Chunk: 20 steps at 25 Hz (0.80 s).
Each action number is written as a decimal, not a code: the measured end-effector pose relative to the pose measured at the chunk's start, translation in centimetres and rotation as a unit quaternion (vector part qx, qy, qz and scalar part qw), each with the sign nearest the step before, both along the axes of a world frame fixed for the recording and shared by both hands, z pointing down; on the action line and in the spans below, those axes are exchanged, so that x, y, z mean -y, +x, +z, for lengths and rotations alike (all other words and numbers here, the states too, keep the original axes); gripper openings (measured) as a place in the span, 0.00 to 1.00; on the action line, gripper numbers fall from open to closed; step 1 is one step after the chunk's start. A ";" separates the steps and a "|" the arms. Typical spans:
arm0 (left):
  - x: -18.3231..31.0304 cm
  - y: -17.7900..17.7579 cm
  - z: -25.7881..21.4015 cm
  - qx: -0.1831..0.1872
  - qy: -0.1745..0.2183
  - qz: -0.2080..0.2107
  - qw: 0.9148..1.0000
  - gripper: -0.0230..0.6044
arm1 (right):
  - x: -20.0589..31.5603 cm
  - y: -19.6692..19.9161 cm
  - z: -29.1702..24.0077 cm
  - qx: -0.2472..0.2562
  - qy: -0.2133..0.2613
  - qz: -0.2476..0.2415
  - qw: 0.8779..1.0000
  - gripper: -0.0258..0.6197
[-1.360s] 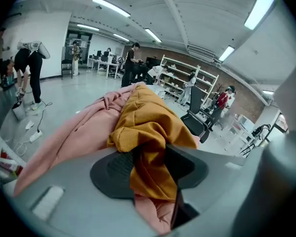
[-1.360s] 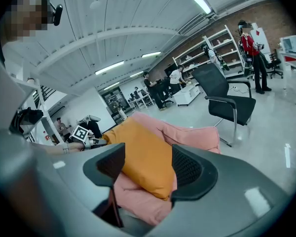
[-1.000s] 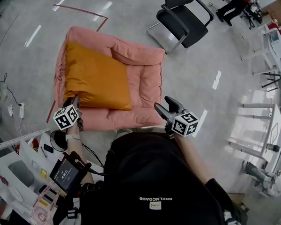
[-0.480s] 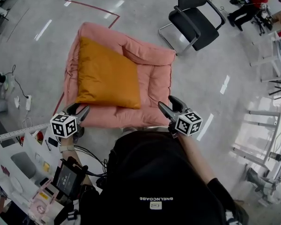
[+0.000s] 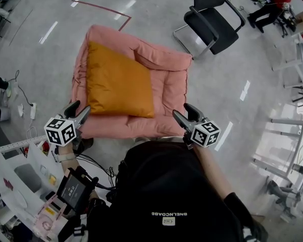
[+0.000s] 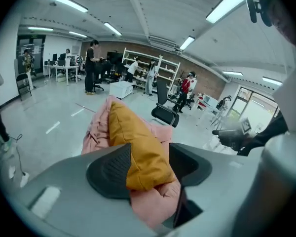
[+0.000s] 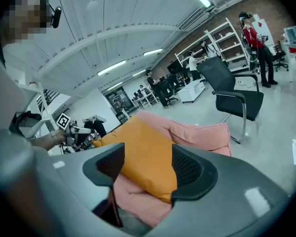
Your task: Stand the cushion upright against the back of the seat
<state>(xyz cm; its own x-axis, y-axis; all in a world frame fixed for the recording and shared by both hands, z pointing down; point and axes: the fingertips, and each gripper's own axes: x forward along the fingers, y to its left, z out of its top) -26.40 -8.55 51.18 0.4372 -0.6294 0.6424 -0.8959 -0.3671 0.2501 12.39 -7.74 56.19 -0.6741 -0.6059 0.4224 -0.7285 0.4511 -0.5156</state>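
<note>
An orange cushion [image 5: 118, 82] lies on the left half of a pink padded floor seat [image 5: 169, 92], its far edge near the seat's puffy back roll. My left gripper [image 5: 79, 108] hovers just off the seat's front left corner. Its jaws have just been opening, and they stand open with nothing between them. My right gripper [image 5: 182, 111] is open at the seat's front right corner, also holding nothing. The left gripper view looks past the jaws at the orange cushion [image 6: 138, 147]. From the right gripper view the cushion [image 7: 143, 157] shows resting on the seat's pink padding [image 7: 197, 132].
A black office chair [image 5: 212, 14] stands on the floor beyond the seat's right back corner. Red tape [image 5: 103, 8] marks the floor behind the seat. A cluttered white desk [image 5: 20, 185] and cables [image 5: 20, 95] are at the left. People stand far off by shelves.
My left gripper has lifted off the seat's front left corner, drawn back toward me, and its jaws have spread. The cushion and my right gripper have stayed put.
</note>
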 end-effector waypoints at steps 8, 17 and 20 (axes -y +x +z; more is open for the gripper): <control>8.3 0.0 2.9 0.003 0.015 -0.067 0.998 0.61 | 0.5 -1.7 -1.8 0.002 0.021 -0.013 1.000 0.51; 11.0 0.8 12.6 -0.020 -0.125 -0.076 0.989 0.67 | 0.2 -0.7 -1.8 -0.010 0.017 0.017 1.000 0.51; 10.4 1.2 14.1 -0.031 -0.143 -0.072 0.987 0.66 | -0.5 -0.3 -1.7 -0.012 0.015 0.028 0.999 0.51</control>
